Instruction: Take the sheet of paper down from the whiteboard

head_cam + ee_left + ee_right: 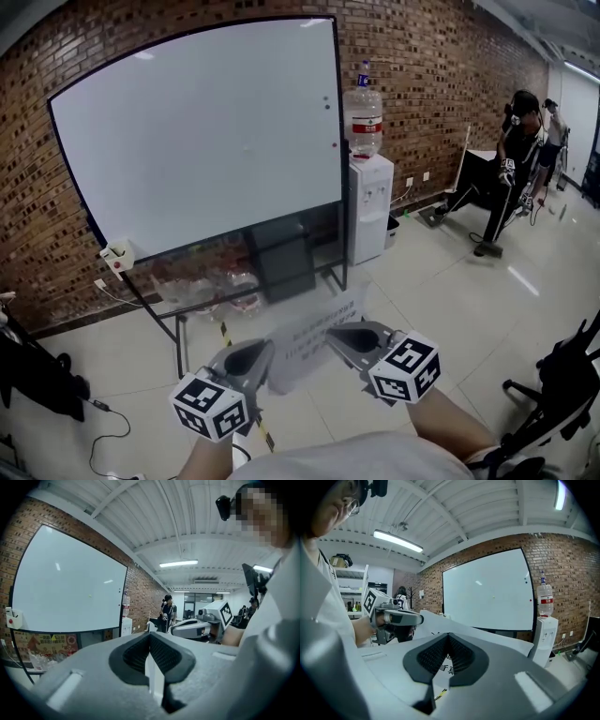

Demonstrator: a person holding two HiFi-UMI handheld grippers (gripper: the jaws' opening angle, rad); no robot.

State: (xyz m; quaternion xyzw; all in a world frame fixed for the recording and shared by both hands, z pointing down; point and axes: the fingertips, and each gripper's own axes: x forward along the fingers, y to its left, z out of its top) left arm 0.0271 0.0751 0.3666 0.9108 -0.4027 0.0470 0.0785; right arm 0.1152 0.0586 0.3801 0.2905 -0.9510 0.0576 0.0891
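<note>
Sheet (314, 339) off the whiteboard (206, 131), slung between my claws.
Left claw (255, 354) and right claw (345, 336) each clenched on a side edge. Likely light, limp, tear-prone: edge grips suit, gentle even tension.

Whiteboard (197, 131) on its stand blocking straight ahead, water dispenser (367, 202) just beside its right edge, open floor (441, 291) to the right, black chair (562, 394) lower right, sheet of paper (305, 349) spanning between left hand-held gripper (264, 354) and right hand-held gripper (336, 334)
</note>
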